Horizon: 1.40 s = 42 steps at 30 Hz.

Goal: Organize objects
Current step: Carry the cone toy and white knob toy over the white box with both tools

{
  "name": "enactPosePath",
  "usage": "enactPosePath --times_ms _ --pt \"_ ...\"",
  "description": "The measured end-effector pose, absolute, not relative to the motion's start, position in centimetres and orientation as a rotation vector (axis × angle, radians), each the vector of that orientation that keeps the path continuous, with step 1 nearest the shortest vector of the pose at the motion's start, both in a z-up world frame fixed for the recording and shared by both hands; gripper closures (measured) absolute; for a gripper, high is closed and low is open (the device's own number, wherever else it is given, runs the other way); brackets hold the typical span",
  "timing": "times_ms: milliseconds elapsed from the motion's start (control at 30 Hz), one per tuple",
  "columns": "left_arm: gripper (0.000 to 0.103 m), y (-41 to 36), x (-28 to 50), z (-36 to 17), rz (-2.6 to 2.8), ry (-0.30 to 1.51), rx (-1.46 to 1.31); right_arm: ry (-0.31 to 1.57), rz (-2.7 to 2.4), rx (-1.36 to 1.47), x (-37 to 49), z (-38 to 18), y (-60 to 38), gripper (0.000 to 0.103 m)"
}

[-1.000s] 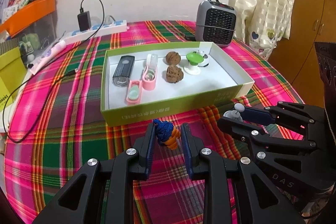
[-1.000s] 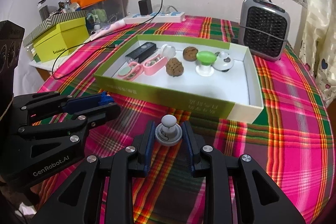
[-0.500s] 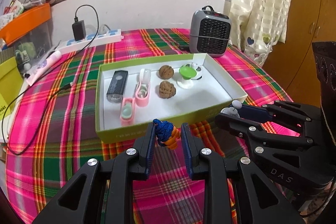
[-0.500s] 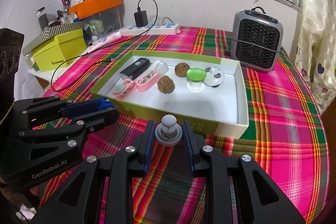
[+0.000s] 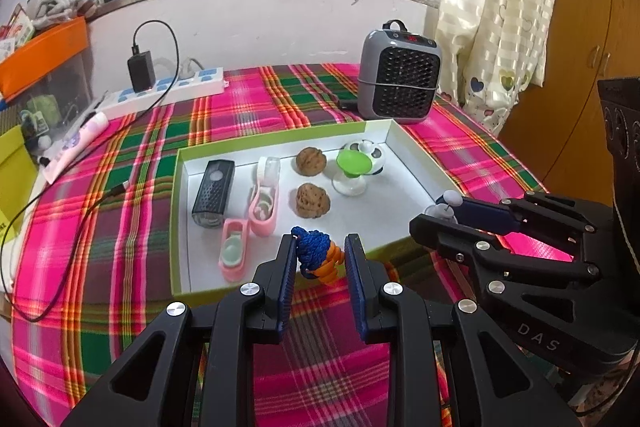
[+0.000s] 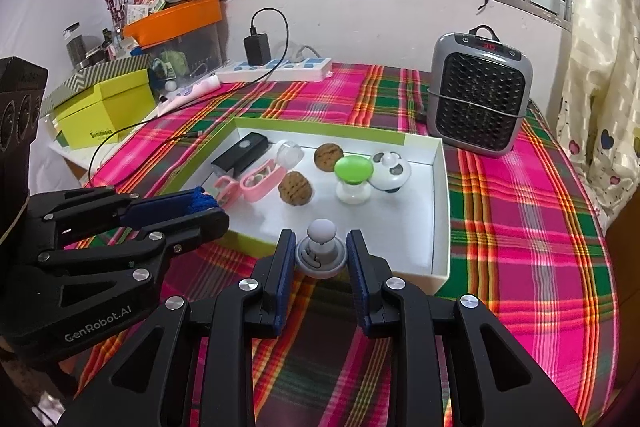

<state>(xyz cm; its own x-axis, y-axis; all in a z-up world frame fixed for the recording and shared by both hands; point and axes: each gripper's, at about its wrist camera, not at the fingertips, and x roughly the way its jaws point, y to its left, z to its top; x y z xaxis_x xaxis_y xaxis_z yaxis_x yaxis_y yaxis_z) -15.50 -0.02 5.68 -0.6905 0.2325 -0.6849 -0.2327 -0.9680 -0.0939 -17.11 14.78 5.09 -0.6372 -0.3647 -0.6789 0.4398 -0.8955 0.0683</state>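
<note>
While the left gripper clamps the knitted toy and the right gripper clamps the knob, each should clear the box wall before letting go.

We're looking at a table under a pink, green and orange plaid cloth. Sitting flat on it near the middle is a shallow green-sided box with a white floor. Behind it, towards the wall, we've got a grey fan heater standing upright, and a white power strip with a black charger plugged in. A thin black cable trails across the cloth on the left, where a pale tube, possibly toothpaste, lies at the edge.
</note>
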Motion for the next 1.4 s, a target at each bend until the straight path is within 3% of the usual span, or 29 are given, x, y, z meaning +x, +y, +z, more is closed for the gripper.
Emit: enactPosePath --times_ms 1400 --pt "0.081 0.5 -21.0 2.9 2.657 -0.015 -1.183 0.259 -2.487 1.135 -25.7 1.8 15.0 0.076"
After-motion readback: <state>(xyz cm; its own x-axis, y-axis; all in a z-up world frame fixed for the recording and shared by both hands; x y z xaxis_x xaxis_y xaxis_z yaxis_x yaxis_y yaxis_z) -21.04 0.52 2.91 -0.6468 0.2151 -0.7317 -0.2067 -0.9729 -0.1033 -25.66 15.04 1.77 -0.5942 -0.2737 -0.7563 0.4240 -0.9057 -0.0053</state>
